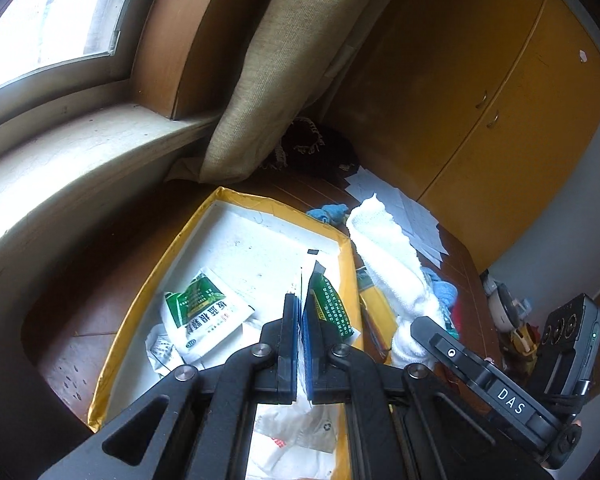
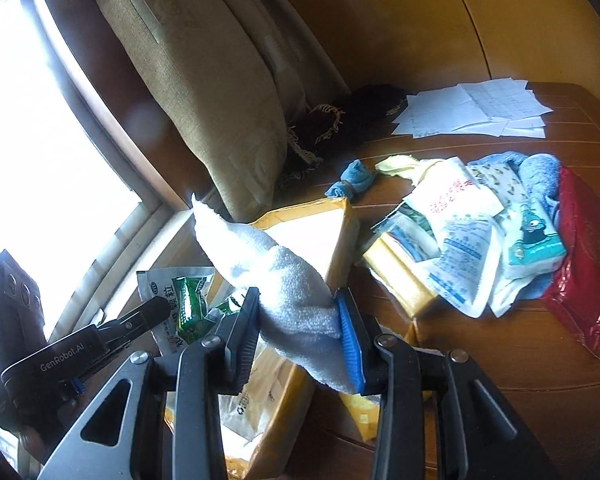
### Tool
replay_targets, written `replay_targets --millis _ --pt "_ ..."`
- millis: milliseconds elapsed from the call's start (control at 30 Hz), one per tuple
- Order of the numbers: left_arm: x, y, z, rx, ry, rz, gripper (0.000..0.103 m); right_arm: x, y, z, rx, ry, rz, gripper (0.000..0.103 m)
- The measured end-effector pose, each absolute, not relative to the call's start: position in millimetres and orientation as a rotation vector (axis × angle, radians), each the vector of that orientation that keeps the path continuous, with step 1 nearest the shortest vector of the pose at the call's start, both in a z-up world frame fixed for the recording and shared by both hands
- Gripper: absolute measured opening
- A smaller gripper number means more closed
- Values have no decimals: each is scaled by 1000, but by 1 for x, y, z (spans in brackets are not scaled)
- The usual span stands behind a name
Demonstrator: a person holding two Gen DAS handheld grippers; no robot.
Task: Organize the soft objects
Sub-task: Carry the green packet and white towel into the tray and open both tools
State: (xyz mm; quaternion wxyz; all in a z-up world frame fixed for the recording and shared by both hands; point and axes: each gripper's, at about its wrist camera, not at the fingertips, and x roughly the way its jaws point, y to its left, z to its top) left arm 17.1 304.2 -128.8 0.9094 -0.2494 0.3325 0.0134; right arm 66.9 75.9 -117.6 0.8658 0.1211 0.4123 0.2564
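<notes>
In the left wrist view my left gripper (image 1: 301,300) is shut on a thin green-and-white sachet (image 1: 326,304), held over a shallow box (image 1: 220,200) with a yellow rim and a white floor. A second green sachet (image 1: 204,312) lies flat in the box. My right gripper (image 2: 298,296) is shut on a white towel (image 2: 260,252), which hangs over the box's near corner (image 2: 340,216). The towel (image 1: 384,256) also shows beside the box in the left wrist view. The left gripper (image 2: 160,304) with its sachet (image 2: 188,304) appears at the lower left of the right wrist view.
On the brown table to the right is a pile of sachets (image 2: 460,248), a tissue pack (image 2: 536,248), blue cloth (image 2: 540,172) and a red pouch (image 2: 584,264). A knotted blue cloth (image 2: 352,184), loose papers (image 2: 480,108), a beige cushion (image 2: 204,92) and a dark fringed cloth (image 2: 324,128) lie behind.
</notes>
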Motion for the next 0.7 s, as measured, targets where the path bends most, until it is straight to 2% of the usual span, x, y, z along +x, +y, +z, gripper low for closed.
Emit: replay_targets --millis 367,700 --pt "77 335 -143 -464 735 96 1 119 138 -137 201 968 539 37" --pt "112 350 -179 -485 871 144 1 130 156 -162 168 1008 521 40"
